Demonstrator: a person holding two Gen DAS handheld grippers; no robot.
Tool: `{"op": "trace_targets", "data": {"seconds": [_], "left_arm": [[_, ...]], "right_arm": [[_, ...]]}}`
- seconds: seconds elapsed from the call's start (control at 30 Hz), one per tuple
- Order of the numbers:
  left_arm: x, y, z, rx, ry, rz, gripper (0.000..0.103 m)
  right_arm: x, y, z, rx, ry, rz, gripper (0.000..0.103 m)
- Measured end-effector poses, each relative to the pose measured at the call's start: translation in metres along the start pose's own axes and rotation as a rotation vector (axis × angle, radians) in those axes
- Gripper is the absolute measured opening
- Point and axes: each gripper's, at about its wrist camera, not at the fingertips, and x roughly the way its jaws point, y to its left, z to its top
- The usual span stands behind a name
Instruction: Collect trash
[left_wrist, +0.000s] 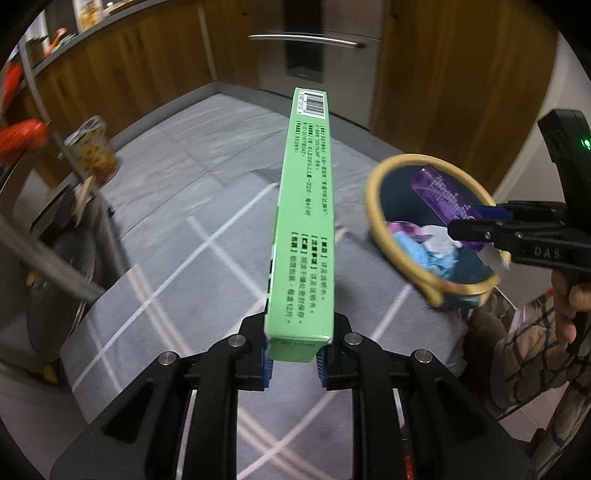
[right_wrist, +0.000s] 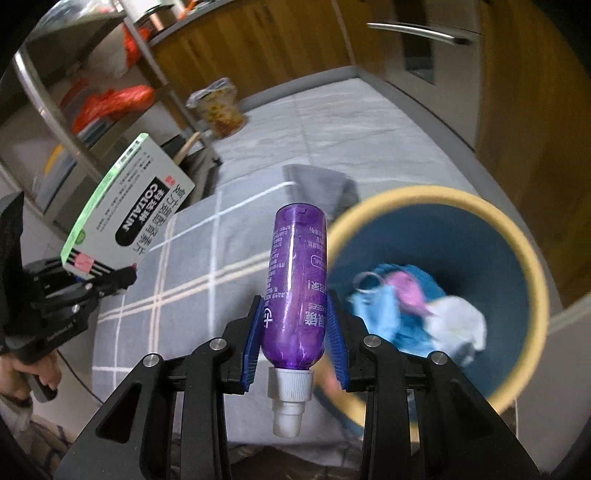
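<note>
Fingers (left_wrist: 267, 363) of the left gripper (left_wrist: 293, 363) clamped on the near end of a long green box (left_wrist: 308, 206), blue pads pressing both narrow sides. Box juts forward, barcode at the far tip, held in the air above a grey rug (left_wrist: 177, 229) with white grid lines. In the right wrist view the same box (right_wrist: 129, 210) shows its white face with a black label, tilted up out of the left gripper (right_wrist: 99, 284) at the left edge; a hand (right_wrist: 33, 373) grips that tool below.

Right gripper (right_wrist: 293, 347): fingers (right_wrist: 253, 350) closed on a purple translucent spray bottle (right_wrist: 295, 288), gripped low on the body, white nozzle cap pointing back toward the camera, base pointing forward. From the left wrist view the bottle (left_wrist: 443, 199) hangs over the mouth of the bin, held by the right gripper (left_wrist: 476, 221).

Bin (right_wrist: 535, 280): round, tan rim, dark blue inside, standing on the rug just right of the bottle. Inside it lies crumpled waste in blue, pink and white (right_wrist: 413, 310).

Further back, on the floor: an instant-noodle cup (right_wrist: 219, 107) with its lid peeled, beside a metal rack leg. Red bag (right_wrist: 114, 99) on the rack shelf. Wooden cabinets (left_wrist: 122, 59) along the back.
</note>
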Motion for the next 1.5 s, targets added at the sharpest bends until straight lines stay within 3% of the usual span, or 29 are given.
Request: {"op": "trace_targets", "data": {"seconds": [0.4,0.73,0.97,1.1,1.23,1.5], "left_arm": [[0.042,-0.085,0.045,0.141,0.023,-0.092,0.017],[0.088,-0.121,0.059,0.138,0.099,-0.144,0.018],[0.115,-0.13,0.056,0.139,0.171,-0.117,0.02],[0.113,-0.132,0.052,0.16,0.17,-0.112,0.035],[0.104,-0.126,0.053,0.148,0.147,-0.112,0.041],[0.067,-0.115,0.058,0.116,0.045,-0.107,0.062]], "right_arm": [[-0.036,-0.066,-0.014,0.076,-0.025,-0.098,0.035],[-0.014,-0.083,-0.013,0.109,0.014,-0.125,0.035],[0.011,-0.095,-0.009,0.15,0.069,-0.154,0.036],[0.008,-0.099,-0.009,0.161,0.063,-0.15,0.046],[-0.003,-0.101,-0.009,0.169,0.035,-0.146,0.051],[-0.04,-0.1,-0.018,0.161,-0.037,-0.153,0.067]]}}
